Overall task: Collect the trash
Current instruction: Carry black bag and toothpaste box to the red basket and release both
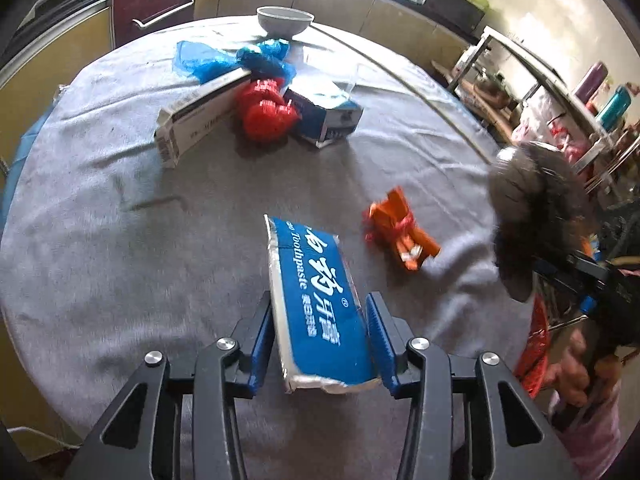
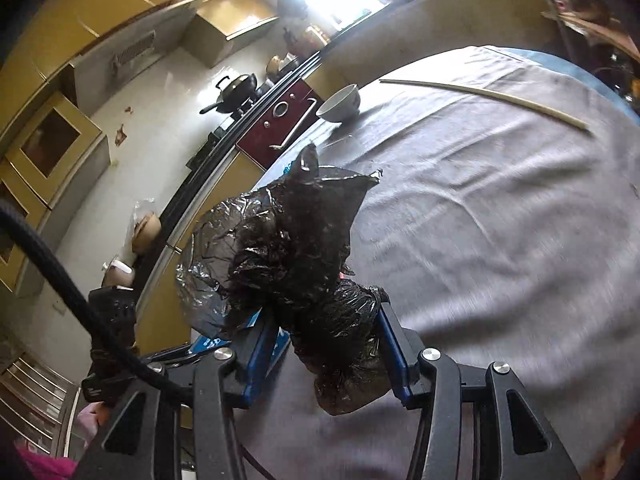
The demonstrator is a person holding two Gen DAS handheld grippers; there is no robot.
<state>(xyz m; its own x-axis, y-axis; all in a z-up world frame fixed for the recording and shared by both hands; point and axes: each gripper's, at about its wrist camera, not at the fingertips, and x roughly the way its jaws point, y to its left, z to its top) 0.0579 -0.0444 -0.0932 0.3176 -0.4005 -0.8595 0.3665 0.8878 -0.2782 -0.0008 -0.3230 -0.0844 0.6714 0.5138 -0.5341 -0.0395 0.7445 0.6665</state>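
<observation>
My left gripper (image 1: 320,304) is shut on a blue toothpaste box (image 1: 316,292), whose long sides sit against both blue pads, just above the grey-clothed round table (image 1: 100,240). My right gripper (image 2: 326,312) is shut on a crumpled black plastic bag (image 2: 288,248) that bunches up above the fingers. That black bag (image 1: 532,216) also shows blurred at the right of the left wrist view. On the cloth lie an orange wrapper (image 1: 400,232), red crumpled plastic (image 1: 266,110), a long white box (image 1: 196,120), a blue-and-white carton (image 1: 328,116) and blue plastic bags (image 1: 232,58).
A white bowl (image 1: 284,20) stands at the table's far edge, and a long thin stick (image 2: 488,98) lies on the cloth. A red mesh basket (image 1: 534,352) sits below the table's right edge beside a person's hand (image 1: 572,372). Kitchen cabinets and shelves surround the table.
</observation>
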